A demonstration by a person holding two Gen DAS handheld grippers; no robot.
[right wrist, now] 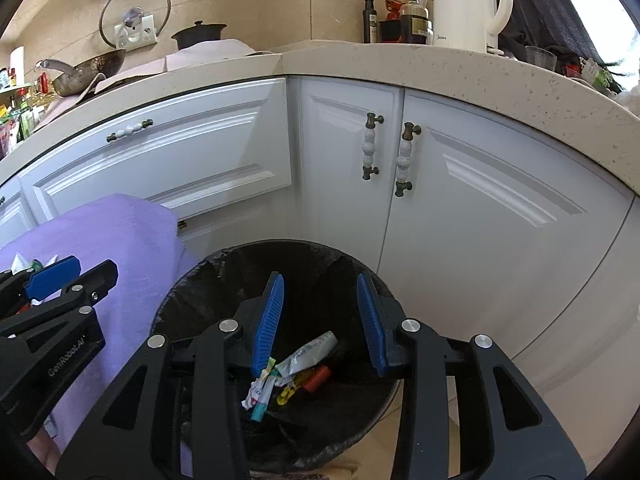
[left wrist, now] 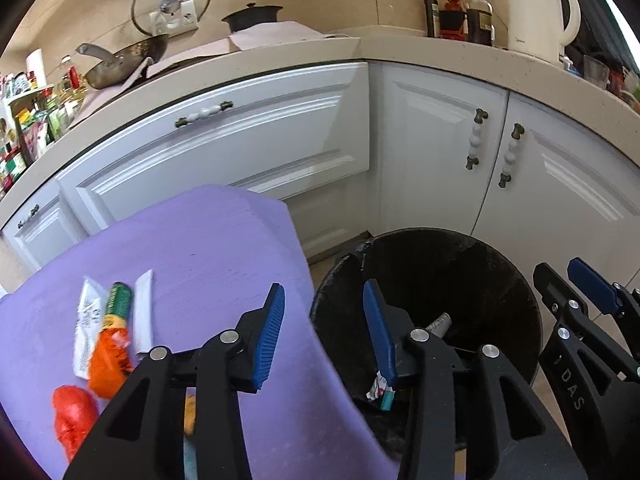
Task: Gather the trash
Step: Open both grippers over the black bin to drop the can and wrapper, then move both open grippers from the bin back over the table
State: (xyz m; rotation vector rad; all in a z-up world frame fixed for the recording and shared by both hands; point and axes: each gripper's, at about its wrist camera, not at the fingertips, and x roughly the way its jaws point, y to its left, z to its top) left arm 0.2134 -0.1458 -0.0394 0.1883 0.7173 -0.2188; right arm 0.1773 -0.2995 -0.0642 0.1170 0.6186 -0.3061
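White kitchen cabinets (right wrist: 224, 152) back a black bin (right wrist: 192, 296), over whose mouth the right gripper (right wrist: 320, 320) hangs parted and empty; the left gripper (left wrist: 326, 334), also parted and empty, straddles its rim. Dropped wrappers (right wrist: 296, 368) lie inside the bin, but more packets (left wrist: 112, 320) lie on the purple cloth (left wrist: 208, 248) beside it. Reaching for those, the left gripper could snag the cloth and spill them past the bin.

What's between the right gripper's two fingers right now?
Nothing held: the right gripper stands open above the black bin, wrappers lying at its bottom, seen in the right wrist view.
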